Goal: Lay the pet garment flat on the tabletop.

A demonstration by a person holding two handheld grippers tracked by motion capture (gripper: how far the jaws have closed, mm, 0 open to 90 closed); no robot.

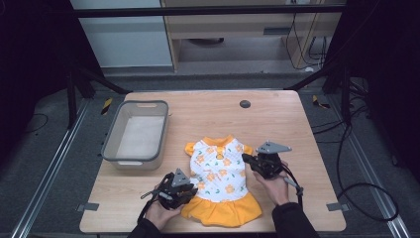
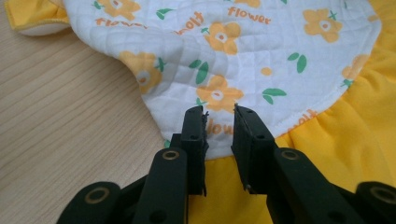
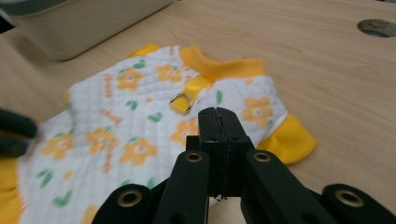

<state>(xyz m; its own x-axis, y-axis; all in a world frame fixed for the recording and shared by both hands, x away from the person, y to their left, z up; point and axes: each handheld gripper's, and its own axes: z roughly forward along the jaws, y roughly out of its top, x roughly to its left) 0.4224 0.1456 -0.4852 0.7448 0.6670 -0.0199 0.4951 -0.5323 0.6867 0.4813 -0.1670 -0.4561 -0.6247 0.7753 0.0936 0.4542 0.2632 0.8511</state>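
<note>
A small pet dress (image 1: 218,173) lies flat on the wooden table (image 1: 277,119). It has a white quilted body with orange flowers, a yellow collar and sleeves, and a yellow skirt toward me. My left gripper (image 1: 194,187) rests at the dress's left edge near the skirt seam. Its jaws are slightly parted over the white cloth (image 2: 243,56), so the left gripper (image 2: 219,112) is open with nothing held. My right gripper (image 1: 246,157) is at the dress's right side by the sleeve. The right gripper (image 3: 218,112) is shut above the dress (image 3: 130,116), near a metal ring (image 3: 181,100) on a yellow strap.
A grey rectangular basket (image 1: 133,163) stands on the table to the left of the dress, and its wall (image 3: 84,28) shows beyond the collar. A round cable hole (image 1: 244,104) sits near the far edge. Bare wood stretches right of and behind the dress.
</note>
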